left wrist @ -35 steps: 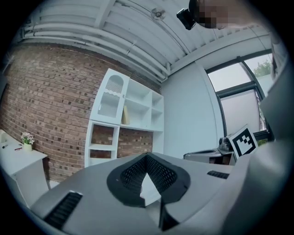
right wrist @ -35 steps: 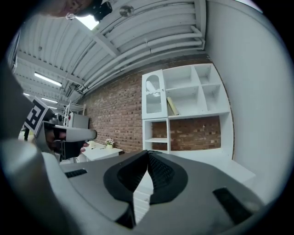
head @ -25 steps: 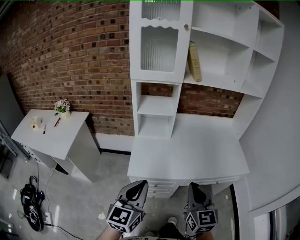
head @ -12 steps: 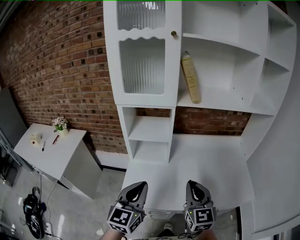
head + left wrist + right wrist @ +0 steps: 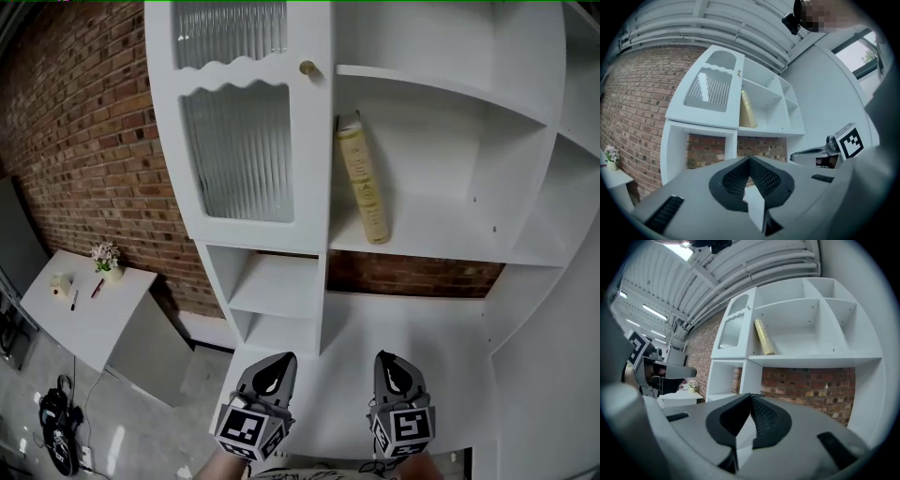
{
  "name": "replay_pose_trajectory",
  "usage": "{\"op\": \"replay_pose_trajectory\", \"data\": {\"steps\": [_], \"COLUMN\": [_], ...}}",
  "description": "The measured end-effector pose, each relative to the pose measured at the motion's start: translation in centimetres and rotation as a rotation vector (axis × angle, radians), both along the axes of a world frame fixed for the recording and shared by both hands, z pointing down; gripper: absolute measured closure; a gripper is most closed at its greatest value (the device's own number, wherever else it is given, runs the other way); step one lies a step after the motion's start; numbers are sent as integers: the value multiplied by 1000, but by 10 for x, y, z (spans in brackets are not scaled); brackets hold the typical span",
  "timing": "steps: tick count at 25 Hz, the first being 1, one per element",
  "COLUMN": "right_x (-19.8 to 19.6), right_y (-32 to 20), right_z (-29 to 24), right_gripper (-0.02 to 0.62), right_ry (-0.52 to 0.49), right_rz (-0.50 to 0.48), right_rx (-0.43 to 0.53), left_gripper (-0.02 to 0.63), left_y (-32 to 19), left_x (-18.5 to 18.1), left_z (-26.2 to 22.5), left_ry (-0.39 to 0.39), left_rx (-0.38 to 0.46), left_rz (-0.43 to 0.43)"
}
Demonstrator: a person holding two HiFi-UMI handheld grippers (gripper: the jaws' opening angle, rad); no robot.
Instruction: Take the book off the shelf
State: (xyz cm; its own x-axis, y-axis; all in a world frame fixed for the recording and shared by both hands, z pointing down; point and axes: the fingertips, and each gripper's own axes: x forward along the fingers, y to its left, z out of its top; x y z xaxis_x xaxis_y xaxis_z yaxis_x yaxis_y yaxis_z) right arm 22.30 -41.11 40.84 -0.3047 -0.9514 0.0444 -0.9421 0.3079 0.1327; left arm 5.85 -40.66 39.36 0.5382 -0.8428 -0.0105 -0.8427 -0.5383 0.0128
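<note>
While the tan book (image 5: 361,178) leans untouched on the shelf (image 5: 450,246) at twelve o'clock, your left gripper (image 5: 277,364) and right gripper (image 5: 390,362), fingers closed and empty, have everything left to do.

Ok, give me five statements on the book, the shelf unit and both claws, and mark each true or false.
1. The book stands alone on its open shelf. True.
2. The left claw grips the book. False: it is shut on nothing, well below the shelf.
3. The right claw is shut and empty. True.
4. The ribbed-glass cabinet door beside the book hangs open. False: it is closed.
5. The potted flower sits on the shelf next to the book. False: it sits on the side table by the brick wall, far left.
</note>
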Motion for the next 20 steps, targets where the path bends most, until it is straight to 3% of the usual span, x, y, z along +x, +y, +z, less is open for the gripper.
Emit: {"op": "replay_pose_trajectory", "data": {"steps": [6, 13, 14, 16, 18, 20], "right_x": [-4, -17, -20, -27, -28, -27], "right_y": [-35, -68, -74, -89, -103, -114], "right_z": [-28, -73, -81, -98, -116, -131], "right_gripper": [588, 588, 559, 411, 353, 336], "right_ry": [12, 38, 45, 67, 91, 83], "right_rz": [34, 115, 115, 118, 152, 194], "right_rx": [22, 66, 73, 89, 108, 112], "left_gripper": [592, 592, 592, 592, 592, 592], "left_y": [-38, -61, -63, -70, -75, -79], "left_x": [-1, -12, -15, -21, -28, -33], "left_z": [-14, -28, -29, -31, -33, -34], "left_ry": [45, 29, 25, 16, 9, 7], "left_rx": [61, 84, 85, 91, 94, 96], "left_rz": [14, 71, 75, 82, 83, 81]}}
